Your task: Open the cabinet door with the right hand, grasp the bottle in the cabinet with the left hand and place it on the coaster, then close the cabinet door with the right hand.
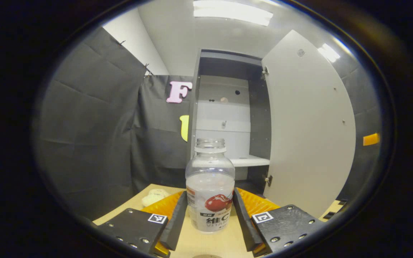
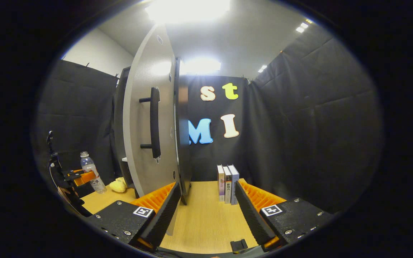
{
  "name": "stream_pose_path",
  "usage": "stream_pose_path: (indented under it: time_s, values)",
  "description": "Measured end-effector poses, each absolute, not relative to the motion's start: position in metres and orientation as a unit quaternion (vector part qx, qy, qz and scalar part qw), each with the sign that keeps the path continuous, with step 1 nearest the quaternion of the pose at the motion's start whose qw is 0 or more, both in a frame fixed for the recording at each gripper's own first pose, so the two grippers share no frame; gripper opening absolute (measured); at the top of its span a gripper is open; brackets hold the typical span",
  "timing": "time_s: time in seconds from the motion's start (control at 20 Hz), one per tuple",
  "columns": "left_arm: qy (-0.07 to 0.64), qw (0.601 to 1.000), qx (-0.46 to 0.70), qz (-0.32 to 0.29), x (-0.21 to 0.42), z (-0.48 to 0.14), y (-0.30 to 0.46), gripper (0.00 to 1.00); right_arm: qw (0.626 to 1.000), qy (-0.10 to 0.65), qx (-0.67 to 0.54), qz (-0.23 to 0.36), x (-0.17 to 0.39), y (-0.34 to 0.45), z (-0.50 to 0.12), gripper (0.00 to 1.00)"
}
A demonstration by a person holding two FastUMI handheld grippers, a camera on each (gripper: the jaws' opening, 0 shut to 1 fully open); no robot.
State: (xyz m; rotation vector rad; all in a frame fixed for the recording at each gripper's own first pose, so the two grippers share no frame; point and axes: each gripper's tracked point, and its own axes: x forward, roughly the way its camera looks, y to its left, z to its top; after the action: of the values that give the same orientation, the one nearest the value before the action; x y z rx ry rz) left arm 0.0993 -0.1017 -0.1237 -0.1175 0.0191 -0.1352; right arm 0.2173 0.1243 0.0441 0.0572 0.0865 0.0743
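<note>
Standing upright on the table (image 1: pixel 199 243) before the open cabinet door (image 1: pixel 307 129), the bottle (image 1: pixel 210 190) is flanked by the left tool (image 1: pixel 209 218), contact not confirmed; placement on the coaster is judged current, while the right tool (image 2: pixel 206 211) is held wide, empty.

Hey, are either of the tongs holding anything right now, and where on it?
The left tongs grip the bottle around its labelled lower body, one finger on each side. The right tongs are open and hold nothing.
</note>
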Motion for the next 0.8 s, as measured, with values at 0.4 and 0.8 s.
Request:
stream_pose_path:
  time_s: [0.4,0.8]
  values:
    - [0.06,0.993,-0.079,-0.067,0.071,-0.214,-0.104,0.69,0.998,0.049,0.029,0.028,0.221,0.12,0.045,0.94]
    - [0.105,0.988,-0.09,-0.068,0.058,-0.282,-0.115,0.71,0.998,0.06,0.019,0.015,0.225,0.114,0.04,0.94]
